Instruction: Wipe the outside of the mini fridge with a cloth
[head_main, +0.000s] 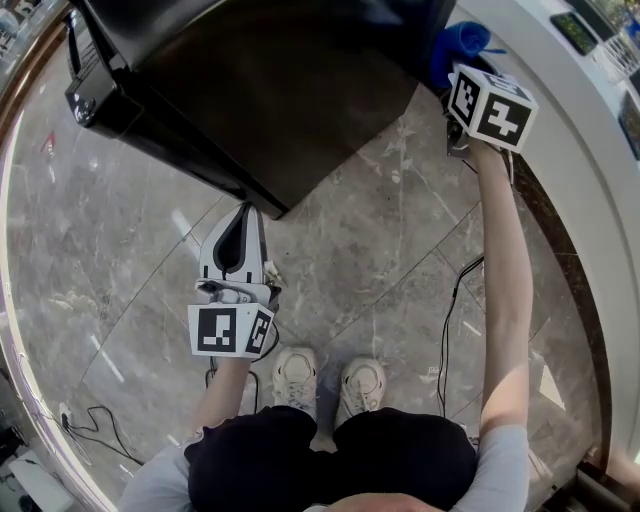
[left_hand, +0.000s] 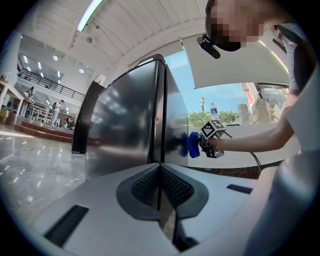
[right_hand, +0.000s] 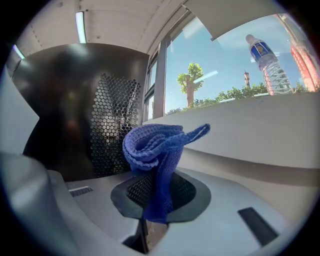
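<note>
**Thin pinch on the cloth, hard jaws close to the finish**

The right gripper (right_hand: 151, 200) has its jaws pressed together on the lower tail of the blue cloth (right_hand: 154, 145). Most of the fabric bunches loosely above and ahead of the tips. Beyond the tips and to their left stands the dark wall of the mini fridge (right_hand: 65, 100) with its perforated vent grille (right_hand: 112, 125). In the left gripper view the bunch appears to sit against the fridge's side panel, though I cannot be sure it touches.

The left gripper (left_hand: 160, 187) is idle, its jaws closed on nothing. The fridge's front corner edge is straight ahead of them.

Risks, as I judge them:
- Only a narrow strip is clamped, so drag along the panel could pull the cloth free.
- The loose bunch may fold aside and let the bare jaw tips rub the glossy surface.
- The mesh could snag the knit.
- A cable (head_main: 450, 320) lies on the floor below and behind the right jaws, near the feet, and could catch a step.
</note>
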